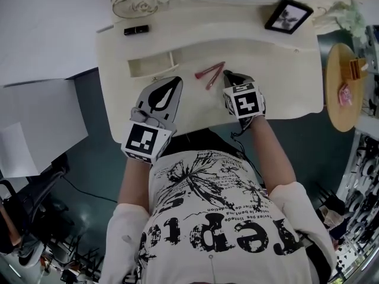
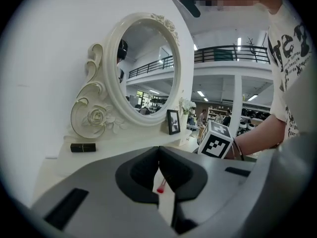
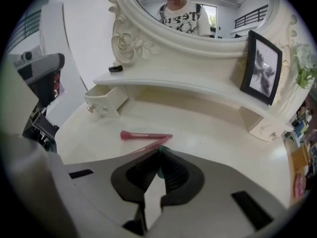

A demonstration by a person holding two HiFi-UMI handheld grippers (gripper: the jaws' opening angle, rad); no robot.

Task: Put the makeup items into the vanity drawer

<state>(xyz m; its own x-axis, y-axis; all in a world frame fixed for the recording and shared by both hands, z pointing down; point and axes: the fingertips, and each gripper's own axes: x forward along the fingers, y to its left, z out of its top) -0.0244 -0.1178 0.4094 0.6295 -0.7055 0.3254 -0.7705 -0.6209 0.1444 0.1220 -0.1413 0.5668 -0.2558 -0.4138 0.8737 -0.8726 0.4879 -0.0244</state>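
Lying brushes: two pink makeup brushes [image 1: 207,71] form a V on the surface [image 1: 284,81], not yet in the drawer.
Right claw [image 3: 159,152]: closed at their three o'clock end, seemingly pinching the nearer brush [image 3: 147,147] by its handle for a lift.
Drawer [image 1: 151,71]: pulled open at ten o'clock, ready for them.
Left claw [image 1: 176,80]: closed, empty, waiting at eight o'clock.
Lipstick [image 1: 136,29]: at the drawer's eleven o'clock, unreached.
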